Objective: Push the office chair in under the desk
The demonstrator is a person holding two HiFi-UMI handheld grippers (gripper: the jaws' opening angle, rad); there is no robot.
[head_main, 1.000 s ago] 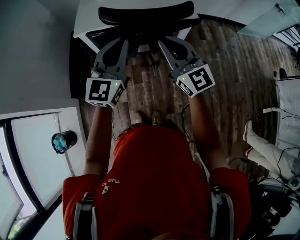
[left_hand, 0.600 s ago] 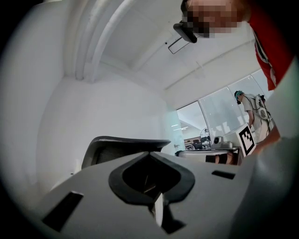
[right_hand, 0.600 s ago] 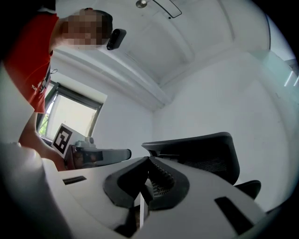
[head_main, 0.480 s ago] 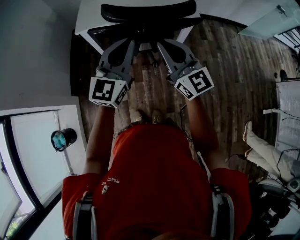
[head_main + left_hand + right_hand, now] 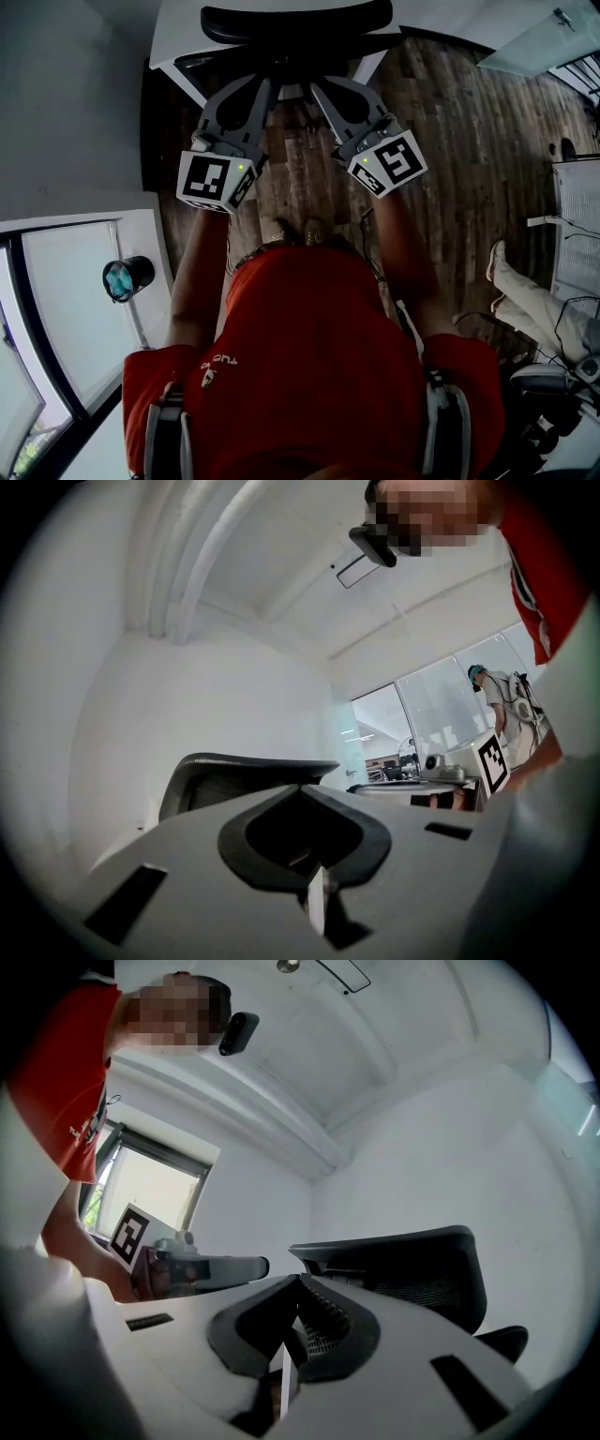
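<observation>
The black office chair [image 5: 295, 21] stands at the top of the head view, its mesh backrest close against the white desk [image 5: 178, 28]. Both grippers reach forward to the chair's back, side by side. My left gripper [image 5: 266, 86] is shut and empty, its tips at the dark frame below the backrest. My right gripper [image 5: 317, 87] is shut and empty too, tips just right of the left one. In the left gripper view the shut left gripper [image 5: 304, 786] points up at the backrest [image 5: 244, 769]. In the right gripper view the right gripper [image 5: 298, 1279] sits under the backrest [image 5: 403, 1262]. Actual contact cannot be made out.
Dark wood floor [image 5: 450, 141] lies around the chair. A white counter with a blue-topped cup [image 5: 127, 280] is at the left. Another person's legs [image 5: 525, 292] and a white desk [image 5: 577, 202] are at the right. A grey wall [image 5: 66, 103] borders the left.
Both grippers have moved a little forward toward the chair, and their tips have come closer together. The chair backrest sits slightly further up toward the desk.
</observation>
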